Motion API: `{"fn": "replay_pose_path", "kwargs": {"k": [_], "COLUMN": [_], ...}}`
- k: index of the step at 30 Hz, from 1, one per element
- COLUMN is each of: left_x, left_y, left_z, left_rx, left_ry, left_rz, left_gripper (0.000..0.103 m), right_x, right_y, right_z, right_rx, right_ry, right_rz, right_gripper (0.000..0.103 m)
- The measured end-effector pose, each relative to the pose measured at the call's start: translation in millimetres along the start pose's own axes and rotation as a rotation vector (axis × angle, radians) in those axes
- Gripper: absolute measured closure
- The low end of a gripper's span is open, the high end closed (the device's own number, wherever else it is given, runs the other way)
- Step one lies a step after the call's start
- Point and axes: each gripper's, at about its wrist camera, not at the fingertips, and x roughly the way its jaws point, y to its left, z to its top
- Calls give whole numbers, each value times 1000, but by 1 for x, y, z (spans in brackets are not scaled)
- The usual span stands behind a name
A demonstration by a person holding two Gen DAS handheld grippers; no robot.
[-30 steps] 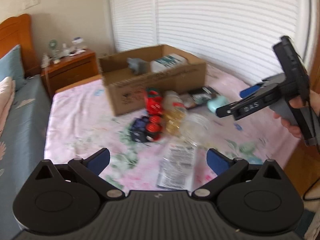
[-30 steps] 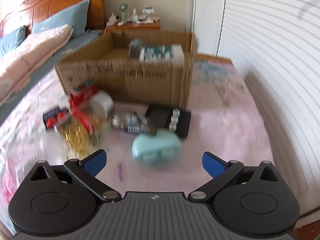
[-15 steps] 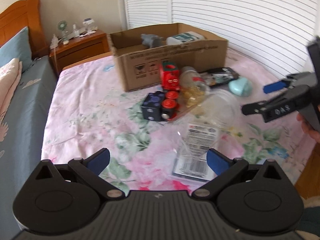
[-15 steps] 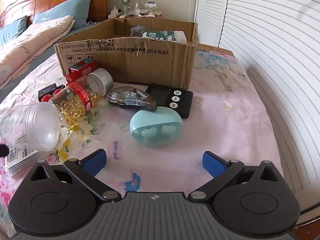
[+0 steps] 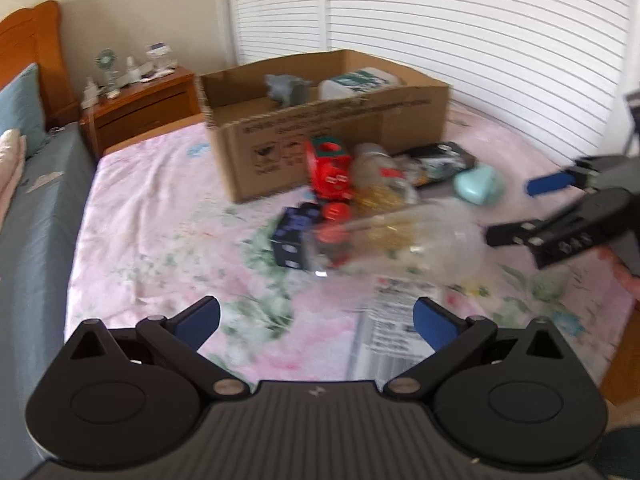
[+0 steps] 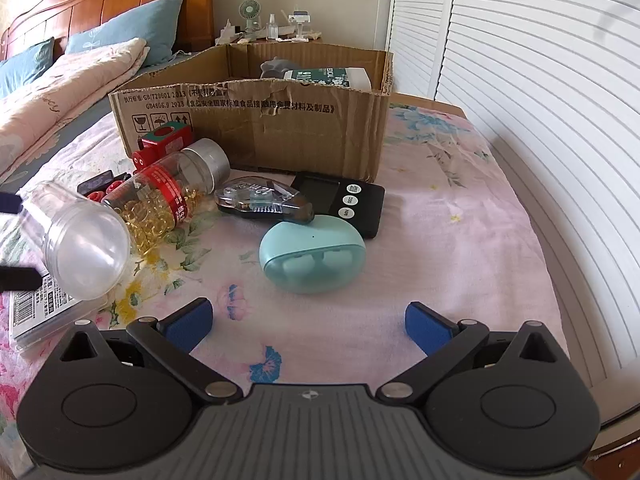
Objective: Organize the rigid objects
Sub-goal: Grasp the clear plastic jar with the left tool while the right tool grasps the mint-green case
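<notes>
While both tools hovered over the flowered bed, the two views read as follows.

Left wrist view
- Left gripper: held low over the bed sheet, aimed at the pile of objects; its blue pads spread wide with nothing between them.
- Right gripper: came in from the right edge, level and pointing left toward the clear jar; a bit of the holding hand showed under its body; its two fingers stood apart, empty.
- Clear jar: lay on its side, blurred, between the two tools, partly over a flat labelled packet.
- Cardboard box: open, behind the pile, with a grey toy and a white container inside.
- Other objects: red toy block against the box front; dark blue box left of the jar; mint case near the right gripper's upper finger.

Right wrist view
- Right gripper: low and nearly level over the sheet, facing the mint case; pads wide apart, gripping nothing, the case just beyond them and not touched.
- Capsule bottle: on its side, silver cap toward the box, its base touching the clear jar.
- Correction tape dispenser: between the bottle and the black timer, resting by the mint case's top.
- Cardboard box: directly behind these objects.
- Bed: pink quilt and blue pillows to the left; whether the dark shapes at the left edge belonged to the left gripper could not be told.
</notes>
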Motion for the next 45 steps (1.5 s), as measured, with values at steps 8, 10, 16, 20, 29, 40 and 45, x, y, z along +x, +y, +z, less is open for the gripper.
{"fn": "replay_pose_path", "kwargs": {"k": [8,10,16,20,29,40,45], "left_x": [-3,-1,9,18,18,13,10], "left_y": [-28,-34,-43,-49,-36,-8,7], "left_z": [5,10,24,29,28,18,15], "left_rx": [-13,-7,-20,-20,-75,-100,-115], "left_ry": [-20,-32,-45,-36,-31,-18,-21], "left_rz": [-77,-58,-17,16,13,22,19], "left_gripper": [1,1,1,1,11,11,11], "right_x": [-2,-2,-4,-4,2,26,31], "right_y": [-1,-1,-1,-1,-1,3,6], "right_z": [-4,-5,-6,-5,3,27,33], "right_rx": [-4,-6,-17,-22,-48,-87,-85], "right_ry": [-24,-28,-30,-24,-1,-3,1], "right_rz": [3,6,17,20,46,90,80], "right_gripper": [0,0,0,0,0,0,1]}}
